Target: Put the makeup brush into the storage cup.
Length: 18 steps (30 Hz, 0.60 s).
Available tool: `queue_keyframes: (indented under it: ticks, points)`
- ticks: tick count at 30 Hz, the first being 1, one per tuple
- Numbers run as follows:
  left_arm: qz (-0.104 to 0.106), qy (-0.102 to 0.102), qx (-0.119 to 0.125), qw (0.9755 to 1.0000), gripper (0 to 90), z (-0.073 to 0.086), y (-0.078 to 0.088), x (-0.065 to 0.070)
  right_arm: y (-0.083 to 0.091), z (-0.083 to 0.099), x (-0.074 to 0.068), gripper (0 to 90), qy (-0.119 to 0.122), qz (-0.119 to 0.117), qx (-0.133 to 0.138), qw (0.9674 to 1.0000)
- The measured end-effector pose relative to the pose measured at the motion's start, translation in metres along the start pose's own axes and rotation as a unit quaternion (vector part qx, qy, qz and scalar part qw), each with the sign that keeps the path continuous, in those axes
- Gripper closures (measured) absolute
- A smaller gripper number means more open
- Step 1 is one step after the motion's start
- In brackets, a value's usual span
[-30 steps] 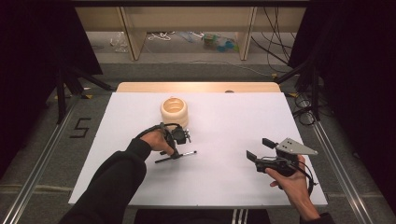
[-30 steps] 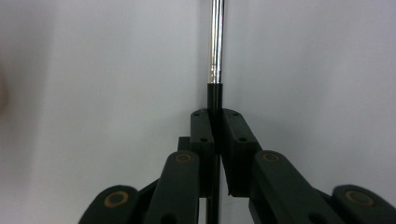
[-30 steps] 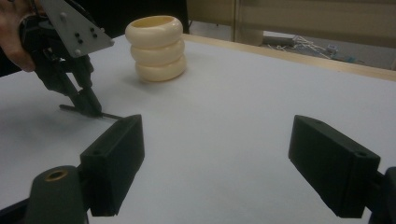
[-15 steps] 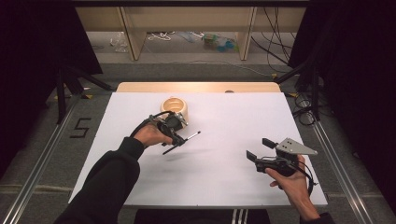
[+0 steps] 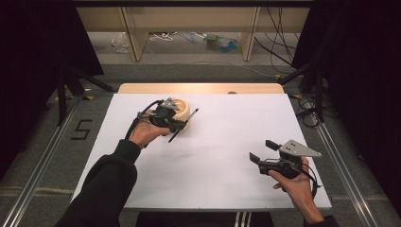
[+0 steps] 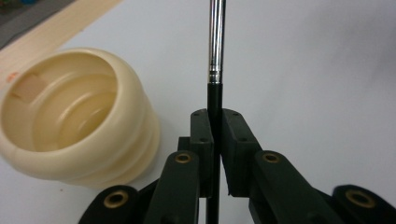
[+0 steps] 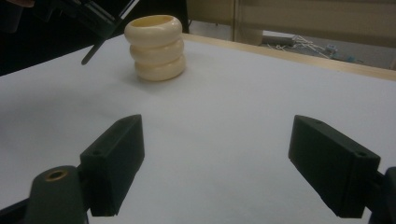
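Note:
My left gripper [image 5: 177,124] is shut on a thin black pen with a silver metal section [image 5: 190,118] and holds it in the air beside a cream ribbed cup [image 5: 183,109] at the far left of the white tabletop. In the left gripper view the pen [image 6: 215,46] runs straight up between the closed pads, with the cup [image 6: 79,116] to its left, its mouth facing up. My right gripper [image 5: 261,150] rests low at the near right, open with nothing between its jaws. The right gripper view looks across the table at the cup [image 7: 157,46] and the pen's dark end [image 7: 99,48].
The white table surface [image 5: 227,142] has a light wooden strip [image 5: 198,88] along its far edge. Beyond it are wooden furniture legs and loose cables on the floor. Metal rails run along both sides of the table.
My left hand has lifted the pen off the table and carried it up and away, toward the cup. The right hand has stayed where it was.

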<state>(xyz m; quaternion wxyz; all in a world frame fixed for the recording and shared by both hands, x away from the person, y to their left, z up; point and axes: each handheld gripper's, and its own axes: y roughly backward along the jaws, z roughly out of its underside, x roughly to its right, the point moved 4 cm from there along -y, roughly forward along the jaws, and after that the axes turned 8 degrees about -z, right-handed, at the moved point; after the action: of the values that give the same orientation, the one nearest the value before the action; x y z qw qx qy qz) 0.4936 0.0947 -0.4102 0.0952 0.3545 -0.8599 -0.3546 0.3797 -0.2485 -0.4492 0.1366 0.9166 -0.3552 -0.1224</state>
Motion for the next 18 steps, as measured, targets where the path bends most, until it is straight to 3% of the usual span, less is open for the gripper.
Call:
queue_keyframes:
  ticks: [5,8,16,17,18]
  points:
    - [-0.005,0.023,0.027,0.9993,83.7,-0.004,0.005,-0.005,0.0,0.0,0.0,19.1,0.0,0.001,-0.001,1.0]
    - [-0.017,0.047,0.049,0.9975,83.8,-0.007,0.008,-0.01,0.0,0.0,0.0,19.1,-0.001,0.001,-0.001,1.0]
    - [-0.022,0.074,0.075,0.9942,83.8,-0.011,0.013,-0.017,0.0,0.0,0.0,19.1,-0.001,0.002,-0.001,1.0]
    - [-0.03,0.079,0.08,0.9932,83.7,-0.011,0.014,-0.018,0.0,0.0,0.0,19.1,0.0,0.002,-0.001,1.0]
    - [-0.034,0.092,0.096,0.9905,83.8,-0.013,0.015,-0.021,0.0,0.0,0.0,19.1,0.0,0.001,-0.001,1.0]
